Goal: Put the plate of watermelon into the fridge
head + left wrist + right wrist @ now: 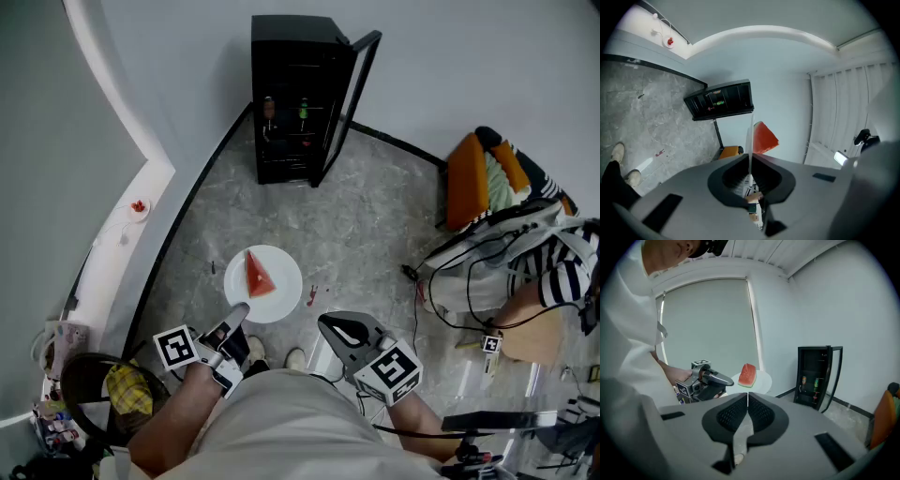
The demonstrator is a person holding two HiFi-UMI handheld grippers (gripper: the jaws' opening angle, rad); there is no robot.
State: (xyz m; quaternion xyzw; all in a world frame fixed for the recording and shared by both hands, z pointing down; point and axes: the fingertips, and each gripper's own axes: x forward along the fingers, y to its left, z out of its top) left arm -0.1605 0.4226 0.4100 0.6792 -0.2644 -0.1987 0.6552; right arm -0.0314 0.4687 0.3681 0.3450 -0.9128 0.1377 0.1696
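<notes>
Left gripper point(750, 158) clamped on white plate point(286, 298) rim, plate level above floor point(375, 234). Watermelon wedge point(259, 275) sits on it. Right gripper point(747, 398) jaws together, empty. Open fridge point(292, 101) well apart.

plate point(284, 292): 1 | watermelon slice point(259, 275): 1 | fridge point(292, 94): 1
</notes>
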